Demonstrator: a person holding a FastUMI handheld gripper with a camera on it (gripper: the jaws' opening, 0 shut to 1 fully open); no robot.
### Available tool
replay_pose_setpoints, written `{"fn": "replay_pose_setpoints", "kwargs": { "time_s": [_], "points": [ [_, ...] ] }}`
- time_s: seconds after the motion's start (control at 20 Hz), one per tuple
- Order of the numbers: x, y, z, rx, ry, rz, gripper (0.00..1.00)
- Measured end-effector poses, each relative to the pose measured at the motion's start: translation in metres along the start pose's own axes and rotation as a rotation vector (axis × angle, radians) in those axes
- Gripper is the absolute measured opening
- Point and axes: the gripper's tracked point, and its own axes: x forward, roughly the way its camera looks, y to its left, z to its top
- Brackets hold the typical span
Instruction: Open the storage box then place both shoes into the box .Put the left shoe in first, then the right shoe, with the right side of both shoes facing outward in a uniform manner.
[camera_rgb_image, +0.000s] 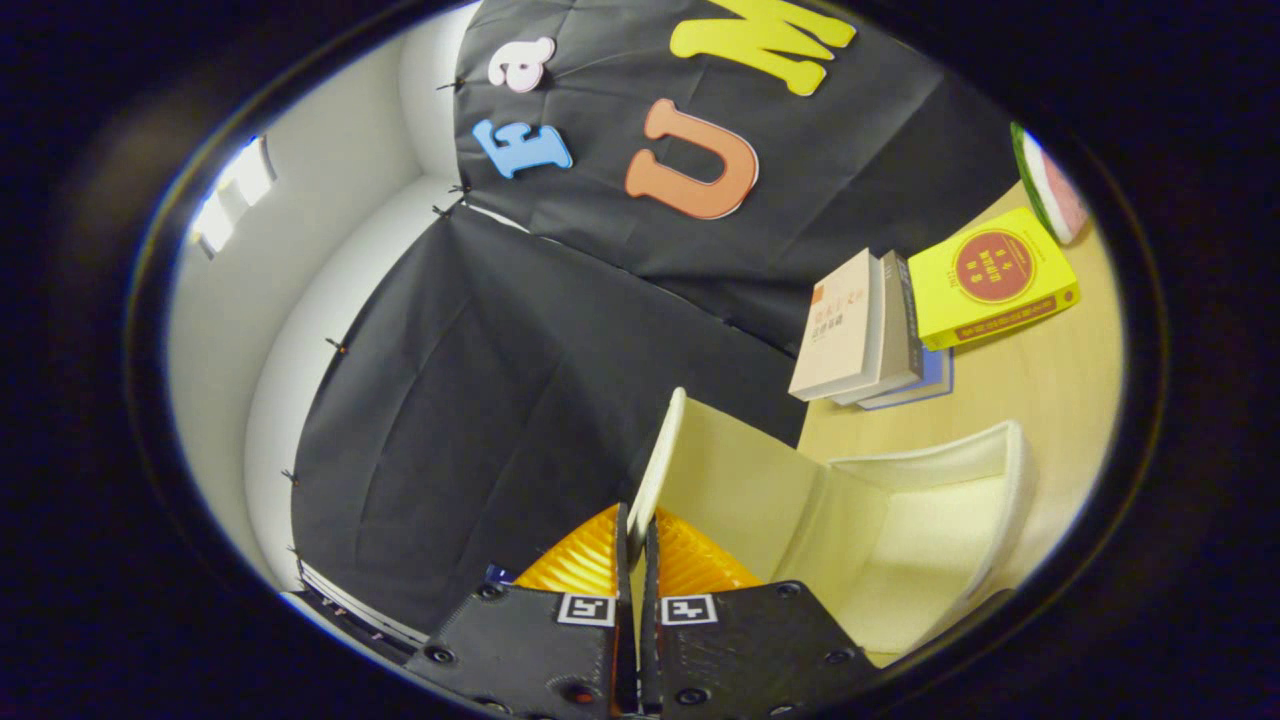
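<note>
A: Where's the storage box (900, 530)?
B: Lower right of the frame, on the wooden table (1050, 380), its lid (655, 465) swung up at centre bottom

A: And the gripper (636, 545)?
B: Nearly closed, both fingers pinching the lid's edge

A: Progress?
B: Opening looks underway or nearly done; the part of the box I can see holds nothing, so 2 shoes remain. Books (930, 320) lie beyond, upper right

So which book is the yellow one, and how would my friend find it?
Start at the wooden table beyond the open cream storage box, whose lid the gripper is shut on. Past the box, some books stand beside the black cloth wall. The yellow book lies next to them, the only bright yellow one, with a red circle on its cover.
</note>
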Motion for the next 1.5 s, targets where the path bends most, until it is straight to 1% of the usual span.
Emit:
{"fn": "replay_pose_setpoints", "kwargs": {
  "time_s": [0.1, 0.15, 0.2, 0.25, 0.3, 0.35, 0.45, 0.55, 0.6, 0.75, 0.9, 0.95, 1.15, 1.2, 1.3, 1.4, 1.5],
  "points": [
    [0.027, 0.006, -0.005, 0.000, 0.008, 0.001, 0.02],
    [0.040, 0.010, -0.007, -0.007, 0.013, 0.006, 0.08],
    [0.053, 0.013, -0.012, -0.011, 0.020, 0.005, 0.08],
    [0.065, 0.011, -0.017, -0.022, 0.030, -0.019, 0.08],
    [0.079, 0.014, -0.022, -0.025, 0.040, -0.014, 0.13],
    [0.091, 0.013, -0.026, -0.041, 0.046, -0.034, 0.17],
    [0.105, 0.015, -0.037, -0.080, 0.069, -0.039, 0.47],
    [0.110, 0.009, -0.044, -0.118, 0.068, -0.063, 0.77],
    [0.109, 0.004, -0.044, -0.122, 0.062, -0.079, 0.85],
    [0.095, 0.001, -0.041, -0.135, 0.025, -0.121, 0.94],
    [0.063, -0.003, -0.030, -0.180, -0.078, -0.209, 0.94],
    [0.050, -0.006, -0.027, -0.203, -0.101, -0.247, 0.96],
    [-0.011, -0.027, -0.023, -0.332, -0.148, -0.441, 0.96],
    [-0.025, -0.030, -0.023, -0.356, -0.157, -0.477, 0.96],
    [-0.056, -0.038, -0.018, -0.386, -0.190, -0.543, 0.96],
    [-0.094, -0.057, -0.012, -0.417, -0.222, -0.661, 0.96],
    [-0.127, -0.067, -0.011, -0.457, -0.225, -0.743, 0.95]
  ]
}}
